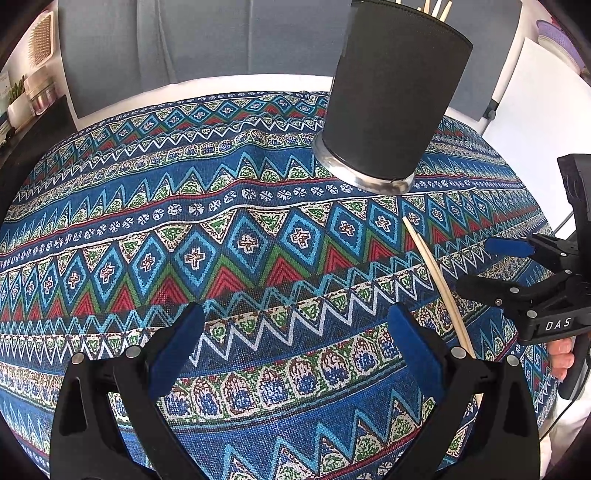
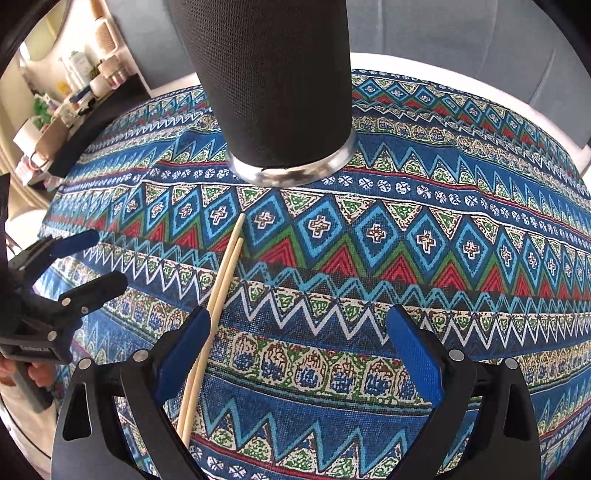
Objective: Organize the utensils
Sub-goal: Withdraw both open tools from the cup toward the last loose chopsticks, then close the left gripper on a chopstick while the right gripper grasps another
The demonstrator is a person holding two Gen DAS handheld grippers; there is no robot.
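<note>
Blue-padded, your left gripper (image 1: 295, 347) is spread wide and holds nothing. To its right a pair of chopsticks (image 2: 218, 295) lies on the patterned tablecloth (image 2: 406, 258), near the black holder (image 2: 273, 92). Your right gripper (image 2: 299, 350) is also spread, the chopsticks just beside its left finger (image 2: 184, 354).

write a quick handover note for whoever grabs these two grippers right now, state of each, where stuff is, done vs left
Left gripper: open, empty, above the patterned tablecloth.
Right gripper: open, empty; the pair of chopsticks lies on the cloth by its left finger, not gripped.
Black utensil holder stands upright at the far side of the cloth, beyond the chopsticks' tips.
Done: a few wooden sticks already poke out of the holder's top.
Left: pick up the loose pair, probably with the right gripper, and drop it into the holder.
</note>
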